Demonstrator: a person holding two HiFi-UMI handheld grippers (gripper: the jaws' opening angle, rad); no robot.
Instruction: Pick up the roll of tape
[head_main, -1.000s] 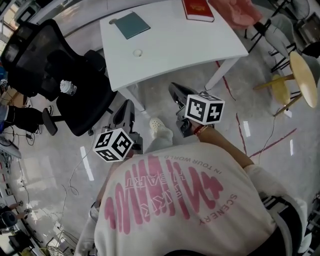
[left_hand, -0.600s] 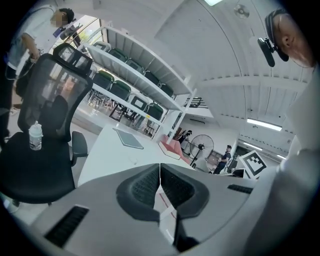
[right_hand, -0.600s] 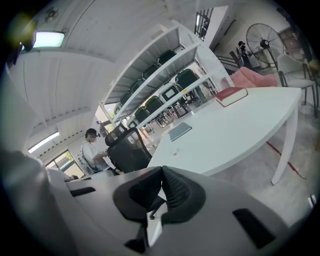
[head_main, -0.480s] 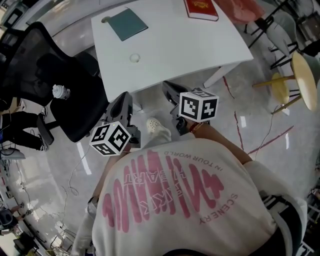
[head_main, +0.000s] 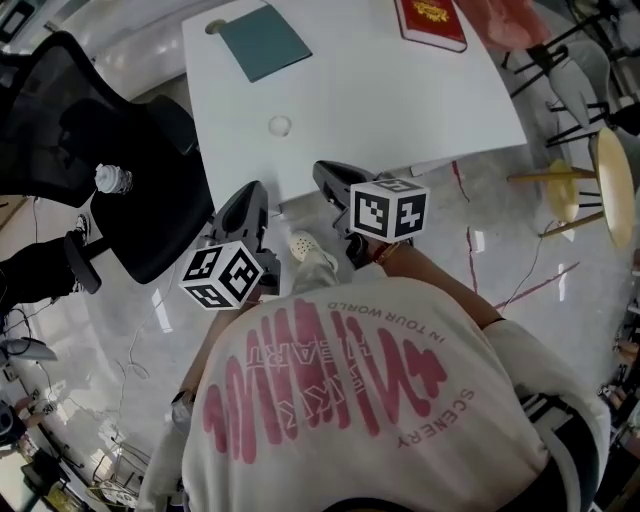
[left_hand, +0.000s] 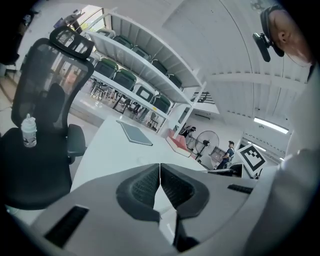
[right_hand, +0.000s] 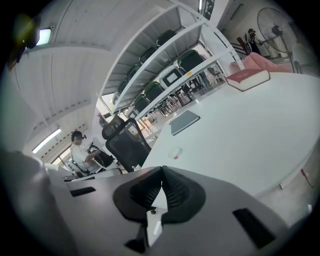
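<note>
On the white table (head_main: 400, 110), the roll of tape (head_main: 279, 125) lies flat near the near edge. It is at about 1 o'clock from the left gripper (head_main: 248, 192) and 11 o'clock from the right gripper (head_main: 328, 172), apart from both. Each gripper's jaws are closed together with nothing between them. A green notebook (head_main: 265, 40) lies beyond the tape at 12 o'clock, a red book (head_main: 430, 20) at 2 o'clock, and a black office chair (head_main: 130, 200) stands at 9 o'clock.

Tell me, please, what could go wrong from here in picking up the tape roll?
The left gripper and right gripper are both shut; unopened, one may just shove the tape roll. The roll is small and pale on the white table, easy to miss. The chair nearby could be bumped.
</note>
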